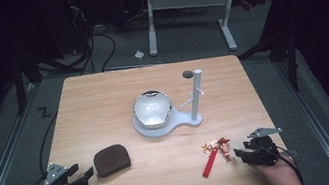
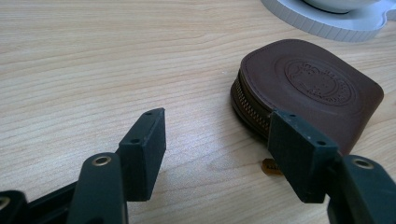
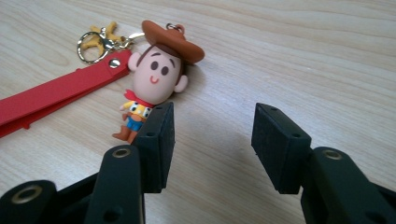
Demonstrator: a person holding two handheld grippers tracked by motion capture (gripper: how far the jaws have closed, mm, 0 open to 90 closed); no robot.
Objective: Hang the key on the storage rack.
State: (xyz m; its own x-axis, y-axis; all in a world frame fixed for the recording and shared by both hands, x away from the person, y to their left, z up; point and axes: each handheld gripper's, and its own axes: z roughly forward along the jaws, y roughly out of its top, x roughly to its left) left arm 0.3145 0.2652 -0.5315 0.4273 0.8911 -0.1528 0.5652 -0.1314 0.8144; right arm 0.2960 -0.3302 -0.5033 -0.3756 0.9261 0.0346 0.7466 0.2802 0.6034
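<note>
Nothing grabbed yet: left gripper (image 1: pixel 76 174) spread beside the brown pouch (image 1: pixel 111 159), right gripper (image 1: pixel 243 152) spread next to the cowboy keychain (image 1: pixel 223 146), white stand (image 1: pixel 193 99) bare, all pending.

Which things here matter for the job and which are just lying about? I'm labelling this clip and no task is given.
Likely in play, judging by the open grippers beside them:
- left gripper, brown pouch
- right gripper, cowboy keychain with red strap

Apparently idle for now:
- white bowl
- white stand
</note>
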